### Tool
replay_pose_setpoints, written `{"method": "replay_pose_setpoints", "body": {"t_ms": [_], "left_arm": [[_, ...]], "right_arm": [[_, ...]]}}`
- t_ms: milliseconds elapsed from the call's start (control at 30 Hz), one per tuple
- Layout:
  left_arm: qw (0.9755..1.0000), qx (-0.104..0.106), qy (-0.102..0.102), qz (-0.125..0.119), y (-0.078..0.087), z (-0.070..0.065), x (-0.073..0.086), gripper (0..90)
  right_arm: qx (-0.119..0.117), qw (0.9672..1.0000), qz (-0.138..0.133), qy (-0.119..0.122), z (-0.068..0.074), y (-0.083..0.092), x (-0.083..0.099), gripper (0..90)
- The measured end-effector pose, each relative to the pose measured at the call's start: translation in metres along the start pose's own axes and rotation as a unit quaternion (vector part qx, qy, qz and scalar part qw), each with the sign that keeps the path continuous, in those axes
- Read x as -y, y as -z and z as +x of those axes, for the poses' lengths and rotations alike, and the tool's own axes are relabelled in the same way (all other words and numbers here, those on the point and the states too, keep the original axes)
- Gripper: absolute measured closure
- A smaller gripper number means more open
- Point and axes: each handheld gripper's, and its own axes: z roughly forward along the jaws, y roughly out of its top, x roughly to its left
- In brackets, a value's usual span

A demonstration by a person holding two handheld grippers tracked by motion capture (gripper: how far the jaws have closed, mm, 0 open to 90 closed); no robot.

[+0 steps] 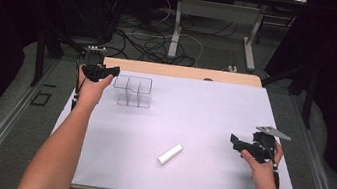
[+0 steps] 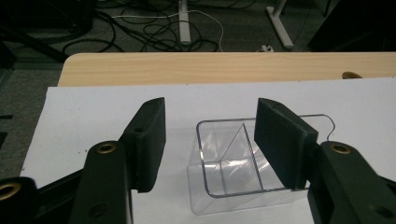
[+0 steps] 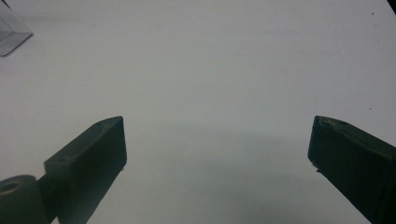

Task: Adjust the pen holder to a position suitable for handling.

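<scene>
Near edge, centre: small white rectangular block (image 1: pixel 169 154), lying flat on white sheet (image 1: pixel 204 110), slanted, apart from everything else.
Near right: right gripper (image 1: pixel 238 144) held in right hand (image 1: pixel 263 164), low over the sheet; grey three-cornered plate on top.
Right gripper, state: jaws spread wide, nothing between them but bare sheet (image 3: pixel 210 70); nothing gripped.
Right gripper view, far corner: sliver of clear plastic box (image 3: pixel 11 30) at upper left, well apart from the jaws.
Middle ground: bare white sheet between block and box; block well apart from both grippers.
Far left: left gripper (image 1: pixel 112 71) held in left hand (image 1: pixel 90 88), just beside the left wall of the box, near the far-left corner of the sheet.
Left gripper, state: jaws open about as wide as the box's near end, hovering to either side of it; no contact with the walls to be made out; nothing gripped.
Container: clear plastic box with inner dividers (image 1: pixel 132 91), upright on the sheet, rim traced by a thin dark line.
Container, close up: box (image 2: pixel 233 158) seen from above its near end; one divider running lengthwise, another crossing it.
Contents: nothing visible in the compartments in view; sheet showing through the clear floor.
Beyond the sheet: strip of pale wooden tabletop (image 2: pixel 224 67) along the far edge.
Farthest: grey floor with tangled black and white cables (image 1: pixel 154 42) and white table legs (image 1: pixel 177 25).
</scene>
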Motion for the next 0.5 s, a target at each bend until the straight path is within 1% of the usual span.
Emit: {"method": "replay_pose_setpoints", "body": {"t_ms": [100,167,200,233,300,433,467,500], "left_arm": [[1.0000,0.001,-0.003,0.003,-0.003,-0.001,0.000,49.6],[0.9999,0.003,-0.005,0.015,-0.006,-0.002,0.001,52.7],[0.9997,0.001,-0.007,0.025,-0.009,-0.002,0.003,53.7],[0.9997,0.001,-0.007,0.025,-0.009,-0.002,0.003,54.8],[0.9992,-0.001,-0.009,0.038,-0.012,-0.002,0.003,57.2],[0.9990,0.002,0.000,0.046,-0.018,-0.002,0.005,60.2],[0.9985,0.000,0.002,0.055,-0.021,-0.002,0.005,60.7],[0.9983,0.000,0.001,0.058,-0.022,-0.001,0.006,61.7]], "right_arm": [[-0.002,1.0000,0.001,-0.002,0.000,0.000,0.000,4.0],[-0.005,1.0000,0.002,0.003,0.000,0.000,0.000,2.8],[-0.007,1.0000,0.002,0.004,0.000,0.000,0.000,2.3],[-0.007,1.0000,0.001,0.002,0.000,0.000,0.000,2.3],[-0.009,1.0000,0.002,-0.001,0.001,0.000,-0.001,0.9],[-0.015,0.9999,0.005,0.002,0.001,-0.001,0.000,0.0],[-0.017,0.9998,0.006,0.004,0.001,-0.001,0.000,0.0],[-0.017,0.9998,0.005,0.005,0.001,-0.001,0.000,0.0]]}}
